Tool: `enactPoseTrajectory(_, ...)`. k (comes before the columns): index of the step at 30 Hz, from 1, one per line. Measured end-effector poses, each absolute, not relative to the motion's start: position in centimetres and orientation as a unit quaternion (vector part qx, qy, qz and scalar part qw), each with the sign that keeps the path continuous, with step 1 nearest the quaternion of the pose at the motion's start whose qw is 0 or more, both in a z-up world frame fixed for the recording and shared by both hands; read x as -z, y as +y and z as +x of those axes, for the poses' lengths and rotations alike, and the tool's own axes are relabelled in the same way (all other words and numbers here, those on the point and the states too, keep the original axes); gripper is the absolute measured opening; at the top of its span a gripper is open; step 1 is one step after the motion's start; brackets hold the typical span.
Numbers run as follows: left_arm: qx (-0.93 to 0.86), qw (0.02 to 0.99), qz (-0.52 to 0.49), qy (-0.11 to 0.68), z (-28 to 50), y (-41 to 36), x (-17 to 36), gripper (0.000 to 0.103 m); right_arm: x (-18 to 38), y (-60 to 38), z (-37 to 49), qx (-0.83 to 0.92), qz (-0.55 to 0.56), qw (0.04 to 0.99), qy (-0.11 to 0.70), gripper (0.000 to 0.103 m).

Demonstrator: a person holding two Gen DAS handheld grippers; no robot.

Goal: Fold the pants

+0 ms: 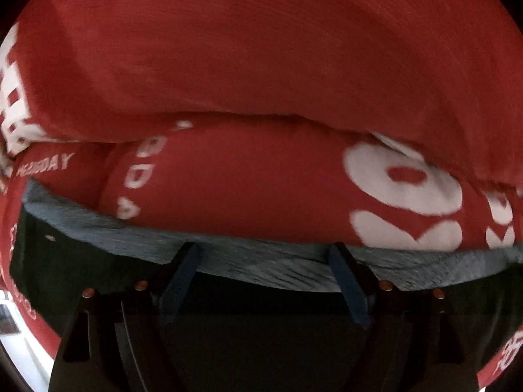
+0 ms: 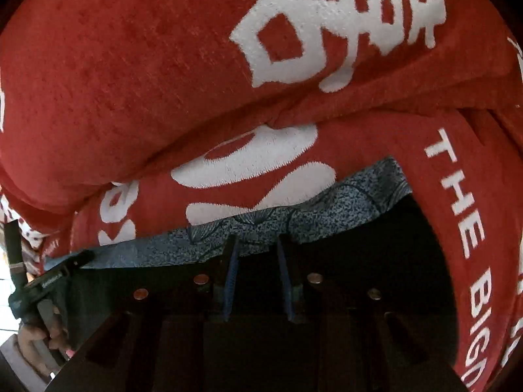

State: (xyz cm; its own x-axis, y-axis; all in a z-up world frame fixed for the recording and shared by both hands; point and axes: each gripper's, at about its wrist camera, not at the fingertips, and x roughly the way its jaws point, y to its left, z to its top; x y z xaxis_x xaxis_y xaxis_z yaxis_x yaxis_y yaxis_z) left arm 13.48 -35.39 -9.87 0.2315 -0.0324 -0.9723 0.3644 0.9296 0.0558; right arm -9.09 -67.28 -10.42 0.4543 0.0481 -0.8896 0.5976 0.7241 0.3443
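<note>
Blue patterned pants (image 2: 261, 228) lying over a red printed blanket (image 2: 130, 81), left gripper (image 1: 264, 254) spread wide at the fabric edge, right gripper (image 2: 256, 245) narrowed, pinching the pants edge.

Likely a home, soft red blanket (image 2: 137, 75) with white printed lettering filling both views, pale tiled floor (image 2: 5, 297) at edge

Pants (image 2: 327, 209) edge on blanket (image 2: 130, 81) — folded blanket ridge behind

Rumpled red blanket (image 1: 261, 65) rises close ahead of the pants' edge (image 1: 261, 261), seemingly blocking forward passage.
</note>
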Motion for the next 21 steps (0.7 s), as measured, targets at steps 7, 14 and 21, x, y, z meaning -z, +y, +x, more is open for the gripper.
enactPoseTrajectory(7, 0.116, 0.771, 0.157, 0.606, 13.1, -28.4, 7.2, 0.083, 7.3, -63.7, -13.5, 0.070, 0.435, 0.765, 0.470, 0.041)
enactPoseTrajectory(14, 0.100, 0.778, 0.181, 0.594, 14.6, -18.0, 6.6, 0.083, 10.4, -48.3, -11.0, -0.118, 0.559, 0.676, 0.467, 0.041)
enactPoseTrajectory(21, 0.069, 0.754, 0.154, 0.635, 17.3, -7.6, 10.9, 0.083, 16.4, -37.6, -6.0, -0.139, 0.634, 0.613, 0.451, 0.041)
